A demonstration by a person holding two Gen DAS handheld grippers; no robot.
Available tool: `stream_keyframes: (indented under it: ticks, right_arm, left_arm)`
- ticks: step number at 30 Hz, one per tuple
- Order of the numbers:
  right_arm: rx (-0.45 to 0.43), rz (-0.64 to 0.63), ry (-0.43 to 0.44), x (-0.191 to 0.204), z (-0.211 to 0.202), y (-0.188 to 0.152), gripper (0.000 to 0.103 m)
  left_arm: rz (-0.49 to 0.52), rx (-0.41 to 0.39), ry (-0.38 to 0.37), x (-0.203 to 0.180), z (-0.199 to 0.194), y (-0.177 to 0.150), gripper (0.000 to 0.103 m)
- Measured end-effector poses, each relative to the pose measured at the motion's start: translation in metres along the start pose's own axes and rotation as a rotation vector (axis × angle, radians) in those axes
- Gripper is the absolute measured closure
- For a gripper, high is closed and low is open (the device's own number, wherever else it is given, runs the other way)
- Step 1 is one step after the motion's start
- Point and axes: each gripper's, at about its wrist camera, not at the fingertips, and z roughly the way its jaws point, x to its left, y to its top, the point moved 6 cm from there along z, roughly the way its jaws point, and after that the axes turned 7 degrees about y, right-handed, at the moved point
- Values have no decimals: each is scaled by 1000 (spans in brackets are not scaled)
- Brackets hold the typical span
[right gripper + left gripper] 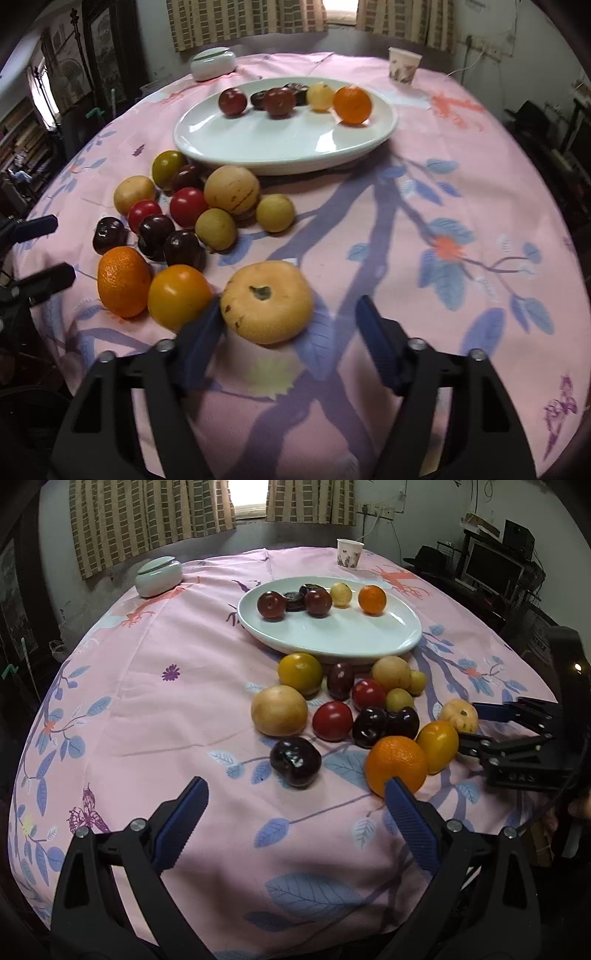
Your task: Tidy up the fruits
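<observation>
A white oval plate (pixel 332 642) (pixel 280 151) holds several fruits, among them an orange (pixel 372 599) and dark red plums. In front of it a heap of loose fruit lies on the pink cloth. My left gripper (pixel 295 782) is open low over the cloth. A dark plum (pixel 295 761) lies just beyond its tips, and an orange (pixel 397 764) is behind its right finger. My right gripper (pixel 290 306) is open around a pale yellow fruit (pixel 266 306) (pixel 459 714). Its left finger touches the fruit; the right finger stands apart from it.
A yellow tomato (pixel 179 295) and an orange (pixel 123 280) lie close to the left of the pale fruit. At the back stand a lidded white jar (pixel 159 576) and a paper cup (pixel 349 553). The table's edge curves just beneath both grippers.
</observation>
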Motion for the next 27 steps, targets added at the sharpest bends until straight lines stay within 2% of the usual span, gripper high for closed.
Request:
stream_keyframes:
  ticks: [2, 6, 10, 17, 20, 23, 24, 25, 27]
  right_arm:
    - [-13, -30, -17, 6, 3, 5, 55]
    - [-3, 11, 14, 6, -2, 3, 56]
    - [-22, 57, -21, -9, -19, -8, 56]
    - [-23, 104, -20, -25, -31, -27, 56]
    - [-26, 103, -12, -26, -30, -28, 56]
    - [-24, 85, -22, -24, -30, -28, 56]
    - [-23, 74, -30, -23, -29, -28, 56]
    - [-21, 62, -41, -22, -29, -29, 56]
    - [-18, 45, -62, -19, -28, -30, 55]
  left_arm:
    - [15, 8, -6, -6, 0, -2, 5]
    - [28, 20, -28, -15, 1, -3, 5]
    - [39, 31, -56, -26, 5, -3, 5]
    - [34, 66, -60, -43, 28, -1, 6]
    - [34, 14, -34, -49, 27, 6, 7]
    - [60, -27, -28, -57, 22, 9, 20]
    - [69, -32, -32, -59, 21, 9, 32]
    - [75, -29, -51, -62, 21, 9, 55]
    - [59, 7, -106, -64, 26, 7, 58]
